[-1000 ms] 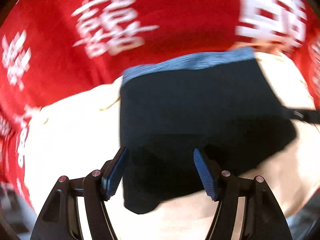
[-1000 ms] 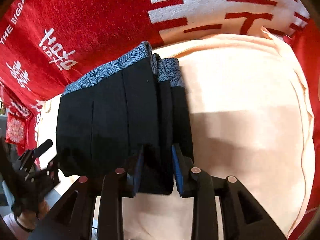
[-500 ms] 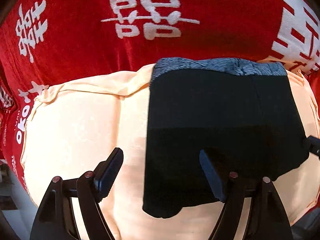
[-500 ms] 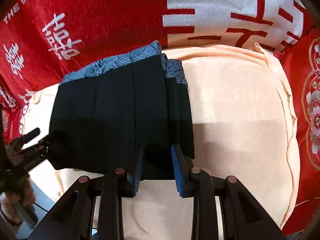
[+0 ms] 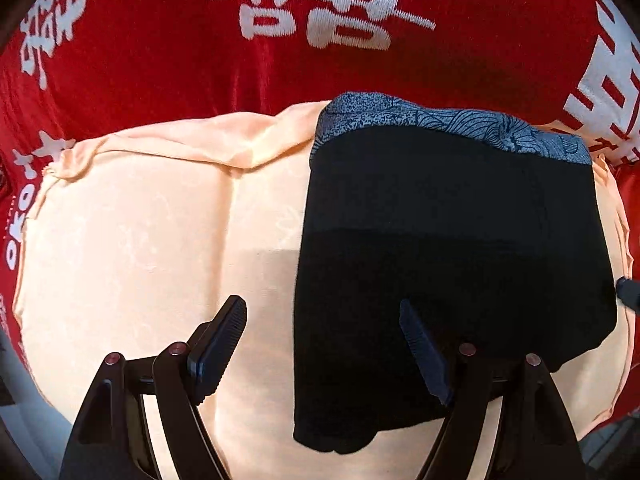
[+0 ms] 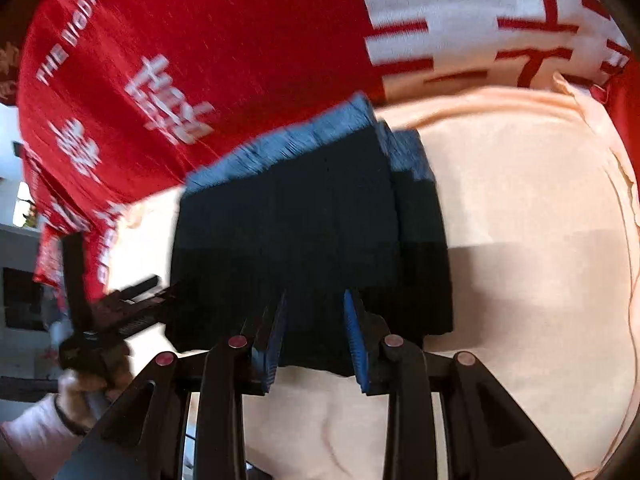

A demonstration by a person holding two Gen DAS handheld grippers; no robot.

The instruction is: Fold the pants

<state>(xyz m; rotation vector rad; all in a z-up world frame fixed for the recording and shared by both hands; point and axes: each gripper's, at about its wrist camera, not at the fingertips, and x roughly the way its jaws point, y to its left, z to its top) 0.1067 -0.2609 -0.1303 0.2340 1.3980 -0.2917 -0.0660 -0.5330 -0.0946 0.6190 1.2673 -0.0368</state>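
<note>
The black pants (image 5: pixel 448 240), with a blue patterned waistband at the far edge, lie folded in a compact block on a peach cushion (image 5: pixel 140 240). My left gripper (image 5: pixel 324 344) is open and empty, over the pants' near left edge. In the blurred right wrist view the folded pants (image 6: pixel 304 232) lie just ahead of my right gripper (image 6: pixel 314 336), whose jaws stand open with nothing between them. The left gripper (image 6: pixel 120 312) and the hand holding it show at that view's left.
A red blanket (image 5: pixel 280 60) with white characters lies behind the cushion. The cushion's bare peach surface (image 6: pixel 540 260) spreads right of the pants. The cushion's near edge drops off below the grippers.
My right gripper has opened wider and drawn back from the pants' near edge. My left gripper shifted left and stays open. The pants have not moved.
</note>
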